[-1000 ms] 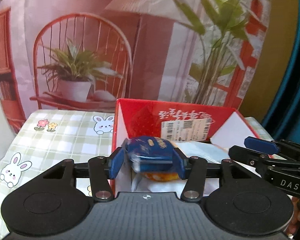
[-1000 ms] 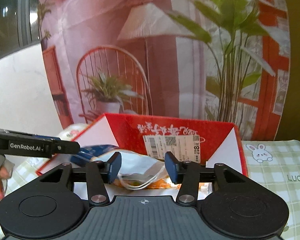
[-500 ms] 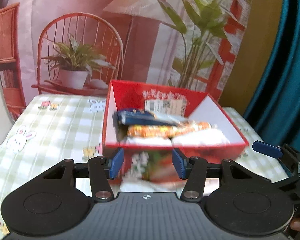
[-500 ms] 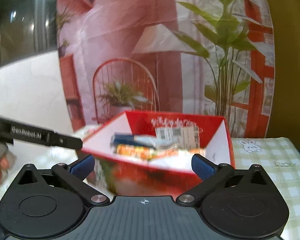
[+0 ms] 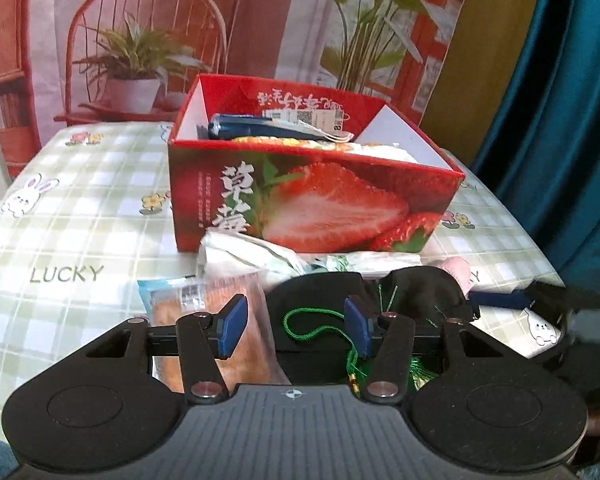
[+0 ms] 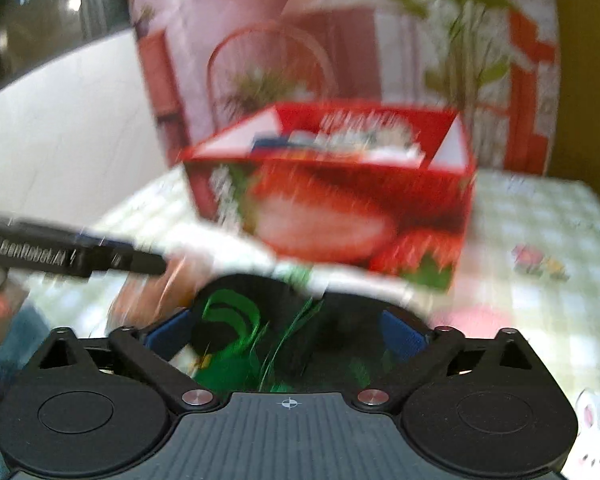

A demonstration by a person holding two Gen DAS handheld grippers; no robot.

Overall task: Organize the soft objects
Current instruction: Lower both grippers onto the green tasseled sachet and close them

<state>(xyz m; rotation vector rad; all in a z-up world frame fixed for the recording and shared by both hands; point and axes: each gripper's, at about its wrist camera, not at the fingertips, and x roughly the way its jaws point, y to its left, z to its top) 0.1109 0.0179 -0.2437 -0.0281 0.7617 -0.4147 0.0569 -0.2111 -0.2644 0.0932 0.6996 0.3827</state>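
The red strawberry box (image 5: 316, 200) stands on the checked tablecloth and holds a blue packet (image 5: 252, 128) and other soft packets. In front of it lie a black pouch with a green cord (image 5: 316, 300), a bread packet (image 5: 204, 308) and a white-green plastic packet (image 5: 252, 252). My left gripper (image 5: 296, 328) hovers over the pouch and bread packet, jaws half apart, gripping nothing. My right gripper (image 6: 286, 336) is wide and closing over the same black pouch (image 6: 240, 300), its pads not pressing on it; this view is blurred.
A pink soft item (image 5: 458, 272) lies right of the pouch. One finger (image 5: 500, 300) of the right gripper shows at the right of the left wrist view. A printed backdrop stands behind the table, and a teal curtain (image 5: 560, 120) hangs to the right.
Both grippers drew back from above the box and sank to the items in front of it. The blue packet left the left jaws and lies in the box. The right jaws spread wide.
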